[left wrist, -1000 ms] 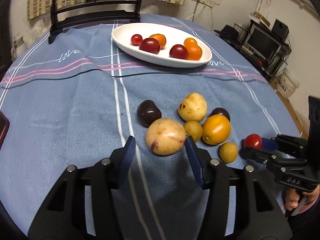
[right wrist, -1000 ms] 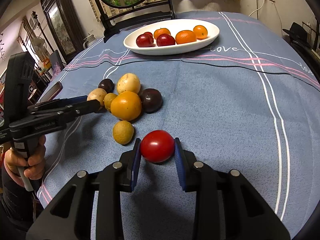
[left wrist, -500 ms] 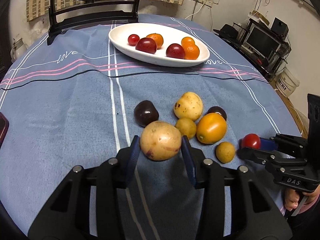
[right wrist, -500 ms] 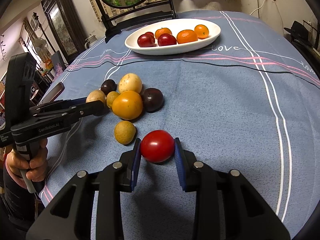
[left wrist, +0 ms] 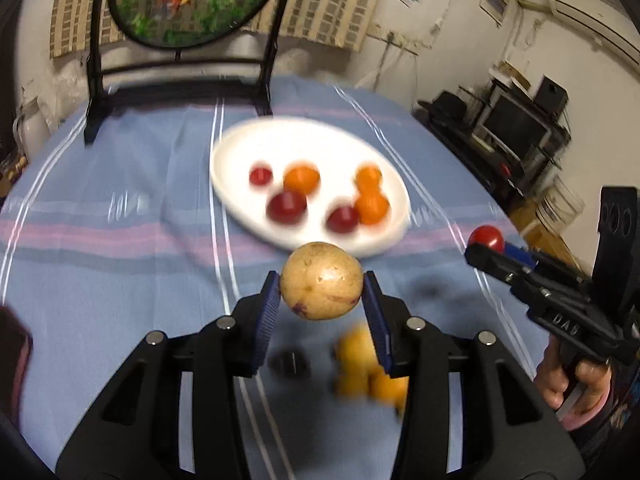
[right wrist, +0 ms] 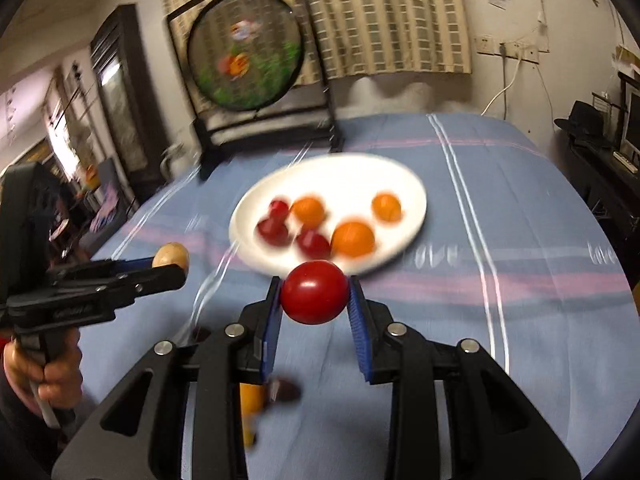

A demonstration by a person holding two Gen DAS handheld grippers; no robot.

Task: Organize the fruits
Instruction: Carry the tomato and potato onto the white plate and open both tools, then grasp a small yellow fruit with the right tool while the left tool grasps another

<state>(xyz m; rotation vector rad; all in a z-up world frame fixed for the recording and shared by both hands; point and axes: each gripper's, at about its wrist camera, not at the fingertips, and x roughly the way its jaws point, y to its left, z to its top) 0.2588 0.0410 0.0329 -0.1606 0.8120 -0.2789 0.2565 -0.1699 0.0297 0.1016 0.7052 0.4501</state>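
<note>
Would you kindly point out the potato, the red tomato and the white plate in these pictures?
potato (left wrist: 322,280): left wrist view, middle of its speckled skin between the pads.
red tomato (right wrist: 314,291): right wrist view, centre of its glossy front.
white plate (right wrist: 404,182): right wrist view, bare far-right rim.

Beyond the left claw (left wrist: 321,304), motion blur smears the white plate (left wrist: 236,152) and its fruits (left wrist: 287,207) into soft blobs; their kinds cannot be told. Below that claw, the fruits on the surface (left wrist: 362,364) are blurred and partly hidden by its right finger. Under the right claw (right wrist: 314,312), a dark fruit (right wrist: 285,390) is smeared.
</note>
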